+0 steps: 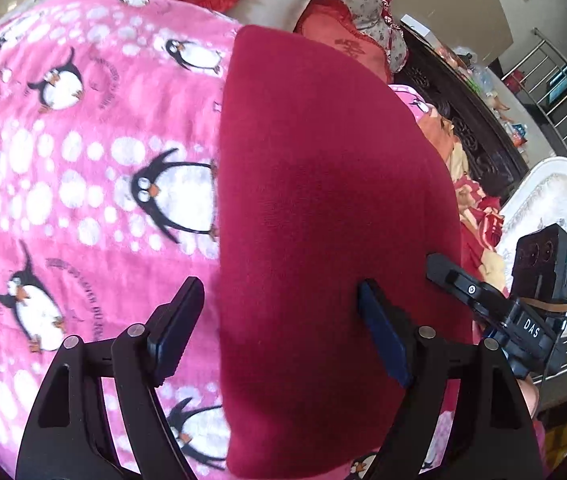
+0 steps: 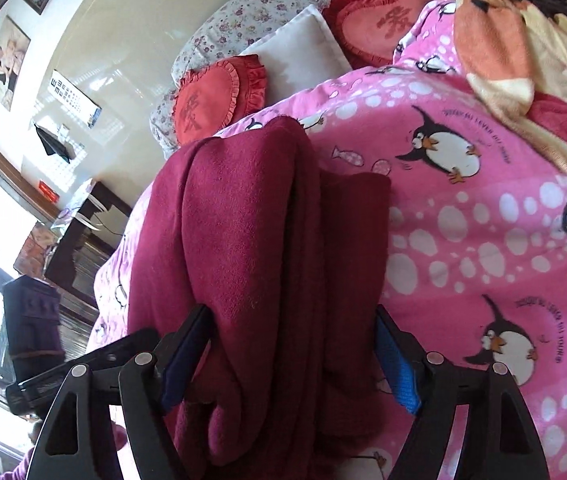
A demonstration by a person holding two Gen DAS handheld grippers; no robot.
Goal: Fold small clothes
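Observation:
A dark red garment lies folded into a long strip on the pink penguin blanket. My left gripper is open above its near left edge, one finger over the blanket, the other over the cloth. In the right wrist view the garment shows as thick stacked folds. My right gripper is open with the folds' near end between its fingers; its jaws stand wide apart, beside the cloth. The right gripper also shows in the left wrist view at the garment's right edge.
Red heart cushions, a white pillow and a floral pillow lie at the bed's head. An orange and cream blanket is bunched along the bed's side. A dark carved bed frame and a white chair stand beside the bed.

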